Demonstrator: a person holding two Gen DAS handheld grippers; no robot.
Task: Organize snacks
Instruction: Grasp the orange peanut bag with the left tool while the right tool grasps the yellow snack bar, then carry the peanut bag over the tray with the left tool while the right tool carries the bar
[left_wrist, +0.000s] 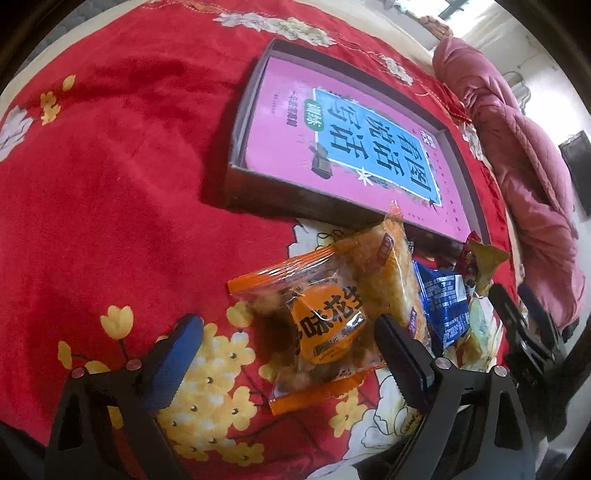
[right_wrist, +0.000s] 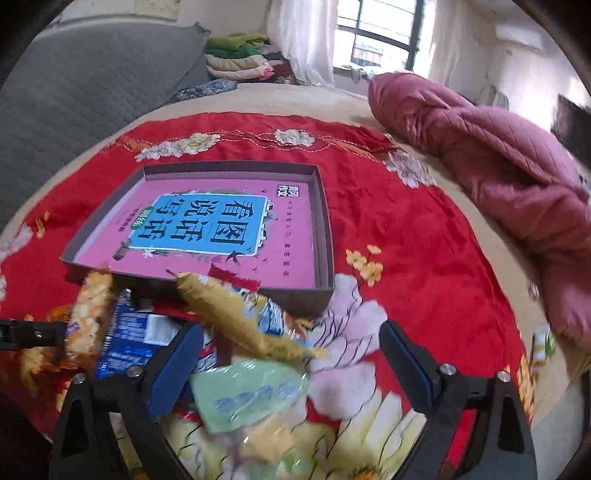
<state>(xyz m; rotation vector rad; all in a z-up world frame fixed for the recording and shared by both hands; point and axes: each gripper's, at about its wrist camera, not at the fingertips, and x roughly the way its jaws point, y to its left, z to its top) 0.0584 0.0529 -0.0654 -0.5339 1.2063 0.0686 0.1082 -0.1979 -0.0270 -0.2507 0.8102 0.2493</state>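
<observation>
Left wrist view: left gripper (left_wrist: 284, 363) gapes empty around the orange packet (left_wrist: 310, 332) near the box (left_wrist: 236, 155); right gripper (right_wrist: 291, 363) likewise wide, empty. Closing comes next.

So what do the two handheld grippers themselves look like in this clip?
Both match: the left gripper and right gripper have black angular frames with triangular cut-outs, silver round bolt heads at the joints, and blue textured pads on the fingers. No cables, markings, hands or sleeves show.
</observation>
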